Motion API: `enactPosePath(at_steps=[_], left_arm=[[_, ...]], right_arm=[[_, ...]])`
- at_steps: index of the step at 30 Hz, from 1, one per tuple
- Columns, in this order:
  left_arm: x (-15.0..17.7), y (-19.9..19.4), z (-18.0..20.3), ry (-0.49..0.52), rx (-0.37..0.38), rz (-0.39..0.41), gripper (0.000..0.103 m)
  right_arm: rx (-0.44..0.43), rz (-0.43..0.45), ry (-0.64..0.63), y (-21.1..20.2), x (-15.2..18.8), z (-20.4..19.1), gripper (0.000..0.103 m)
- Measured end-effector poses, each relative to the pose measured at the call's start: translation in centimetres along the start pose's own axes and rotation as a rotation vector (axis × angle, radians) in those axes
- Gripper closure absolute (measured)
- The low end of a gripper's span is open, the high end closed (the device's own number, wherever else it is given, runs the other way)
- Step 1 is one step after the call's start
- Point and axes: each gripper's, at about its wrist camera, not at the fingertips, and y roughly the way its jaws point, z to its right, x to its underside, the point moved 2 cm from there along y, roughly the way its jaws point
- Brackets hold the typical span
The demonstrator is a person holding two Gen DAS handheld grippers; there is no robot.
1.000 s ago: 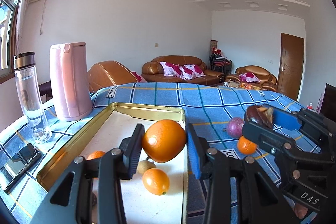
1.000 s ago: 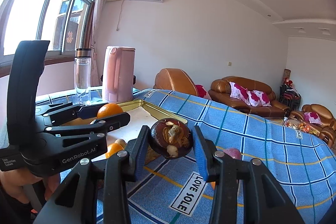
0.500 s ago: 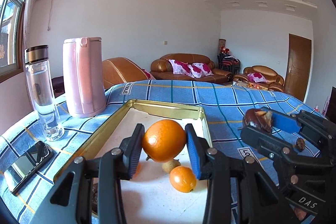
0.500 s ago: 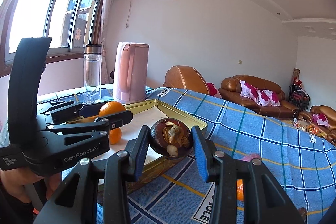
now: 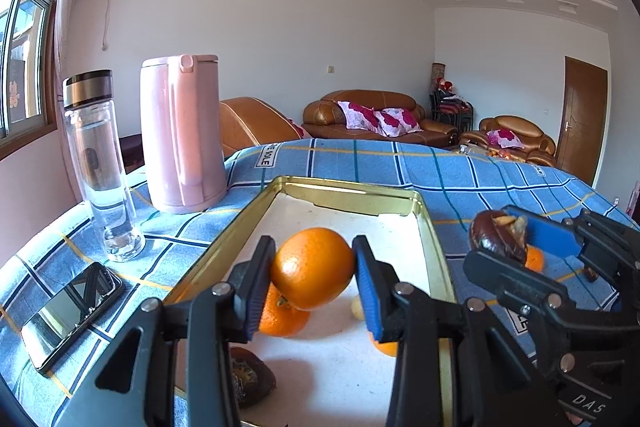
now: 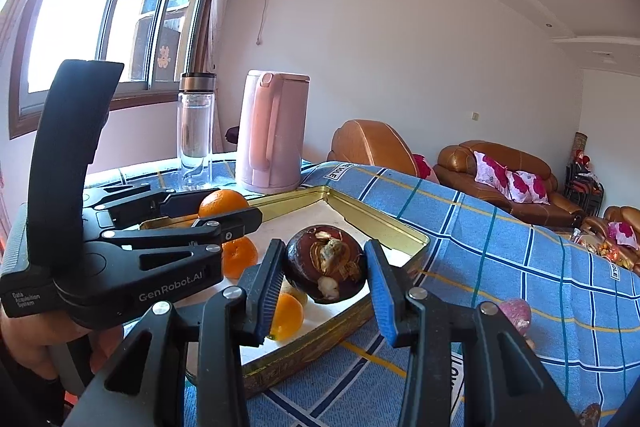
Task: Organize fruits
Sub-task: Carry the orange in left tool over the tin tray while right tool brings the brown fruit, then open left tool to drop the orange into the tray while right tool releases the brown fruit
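We see our left gripper (image 5: 314,269) clamping an orange (image 5: 313,268) above the tray (image 5: 352,191), right gripper (image 6: 325,265) clamping a mangosteen (image 6: 325,264) over its edge, 2 oranges (image 6: 239,255) below, kettle (image 5: 181,133), bottle (image 5: 100,163), phone (image 5: 70,313) beside.

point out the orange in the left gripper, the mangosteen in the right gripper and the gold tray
orange (image 5: 313,268), left wrist view, middle of its front face
mangosteen (image 6: 325,264), right wrist view, centre of its dark rind
gold tray (image 5: 352,193), left wrist view, far rim

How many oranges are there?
4: one orange in the left gripper, two in the tray below, one on the tablecloth behind the right gripper. Others may be hidden.
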Motion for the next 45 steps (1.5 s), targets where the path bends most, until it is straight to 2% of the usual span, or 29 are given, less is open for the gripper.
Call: enactPosePath(at_steps=[10, 24, 38, 45], left_arm=[[0.4, 0.5, -1.6, 0.003, -0.020, -0.038, 0.062], [0.7, 1.5, -3.5, 0.022, -0.050, -0.117, 0.062], [1.4, 2.3, -4.5, 0.045, -0.065, -0.200, 0.062], [1.5, 2.2, -4.6, 0.052, -0.073, -0.204, 0.061]], right_arm=[[-0.030, -0.021, -0.017, 1.3, -0.1, -1.4, 0.060], [-0.077, -0.102, -0.049, 3.7, 0.1, -3.2, 0.060], [-0.143, -0.259, -0.076, 6.2, 1.1, -4.1, 0.060], [-0.145, -0.281, -0.083, 6.6, 1.3, -4.3, 0.060]])
